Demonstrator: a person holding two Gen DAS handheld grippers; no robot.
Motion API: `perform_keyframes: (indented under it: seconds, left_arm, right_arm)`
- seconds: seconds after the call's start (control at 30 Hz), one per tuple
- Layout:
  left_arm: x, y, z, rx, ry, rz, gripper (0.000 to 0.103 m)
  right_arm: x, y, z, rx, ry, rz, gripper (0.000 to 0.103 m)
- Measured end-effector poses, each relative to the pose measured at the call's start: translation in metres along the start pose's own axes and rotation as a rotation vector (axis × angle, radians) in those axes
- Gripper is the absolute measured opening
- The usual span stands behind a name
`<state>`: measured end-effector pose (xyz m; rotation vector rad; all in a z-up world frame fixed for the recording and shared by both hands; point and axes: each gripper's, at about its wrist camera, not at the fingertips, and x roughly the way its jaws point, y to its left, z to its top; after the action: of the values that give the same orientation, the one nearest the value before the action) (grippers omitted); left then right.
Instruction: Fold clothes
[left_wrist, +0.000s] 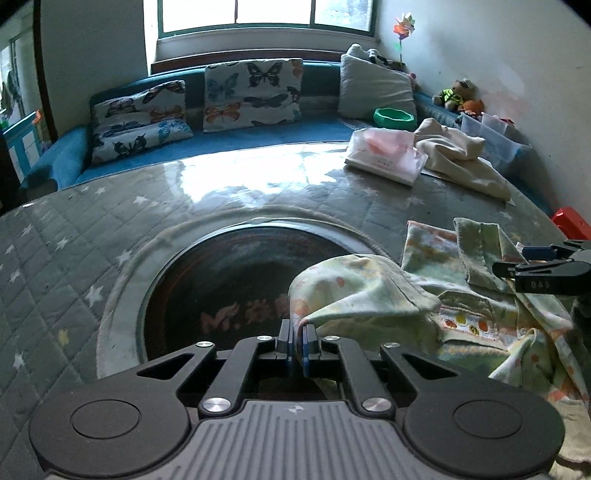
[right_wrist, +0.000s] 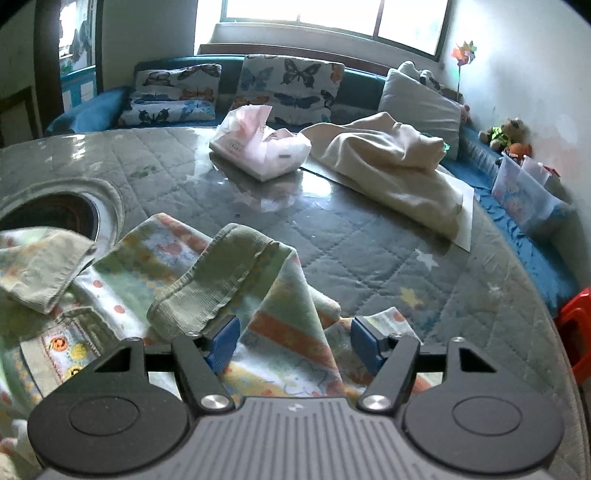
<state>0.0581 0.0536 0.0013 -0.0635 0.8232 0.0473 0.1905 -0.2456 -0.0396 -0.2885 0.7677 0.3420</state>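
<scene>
Your left gripper (left_wrist: 298, 334) pinches an edge of the patterned garment (left_wrist: 369, 291), which spreads to its right. Your right gripper (right_wrist: 293, 341) stands wide over the same cloth; beyond it lie a cream cloth (right_wrist: 399, 166) and a tissue pack (right_wrist: 260, 149).

Round table (right_wrist: 369, 236) under grey quilted star-print cover, dark circular opening (left_wrist: 221, 291) at centre. Patterned garment (right_wrist: 280, 332) at six o'clock, tissue pack (right_wrist: 262, 151) at twelve, cream cloth (right_wrist: 391, 166) at one.
</scene>
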Motion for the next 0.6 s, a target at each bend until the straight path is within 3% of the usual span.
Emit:
perform_keyframes:
  seconds: [0.1, 0.2, 0.33, 0.43, 0.53, 0.6]
  left_arm:
    - [-0.010, 0.008, -0.005, -0.016, -0.012, 0.016, 0.004]
    - [-0.018, 0.017, -0.011, -0.029, -0.014, 0.035, 0.003]
    - [-0.020, 0.026, -0.015, -0.042, -0.001, 0.052, 0.003]
    - [-0.020, 0.026, -0.016, -0.042, 0.006, 0.034, 0.004]
    - [-0.018, 0.019, -0.014, -0.028, 0.004, 0.012, 0.015]
    - [-0.013, 0.014, -0.013, -0.023, 0.006, 0.009, 0.019]
  right_arm:
    - [0.001, 0.000, 0.001, 0.008, 0.002, 0.006, 0.067]
    - [-0.001, 0.001, 0.000, 0.005, 0.000, 0.003, 0.057]
    - [-0.004, 0.002, -0.002, 0.002, -0.003, 0.000, 0.034]
    - [-0.006, 0.002, -0.002, -0.001, -0.005, -0.002, 0.025]
    - [-0.009, 0.003, -0.003, -0.003, -0.007, -0.004, 0.016]
    - [-0.010, 0.004, -0.004, -0.005, -0.008, -0.005, 0.015]
